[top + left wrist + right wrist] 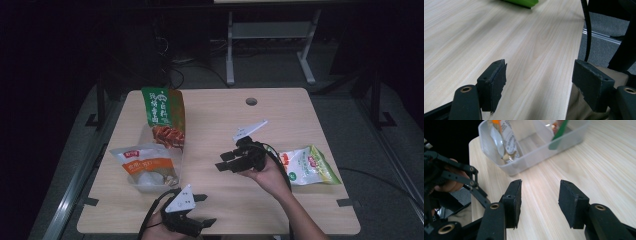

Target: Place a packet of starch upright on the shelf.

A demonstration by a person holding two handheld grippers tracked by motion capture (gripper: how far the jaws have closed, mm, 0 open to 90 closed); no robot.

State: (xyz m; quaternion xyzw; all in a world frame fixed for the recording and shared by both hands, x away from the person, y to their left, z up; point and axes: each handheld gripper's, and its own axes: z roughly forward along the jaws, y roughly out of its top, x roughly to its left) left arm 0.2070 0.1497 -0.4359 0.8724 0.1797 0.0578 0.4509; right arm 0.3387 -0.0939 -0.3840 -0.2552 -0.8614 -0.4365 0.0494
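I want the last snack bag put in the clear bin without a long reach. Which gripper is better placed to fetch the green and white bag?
Right. The right gripper hovers open just beside the green and white bag; the left gripper waits at the near edge.

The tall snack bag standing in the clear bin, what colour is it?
Green on top, orange-brown below, seen best in the high view: the tall snack bag.

Green-and-orange snack bag (164,116), white-and-orange pouch (146,164), pale woodgrain table (215,115)
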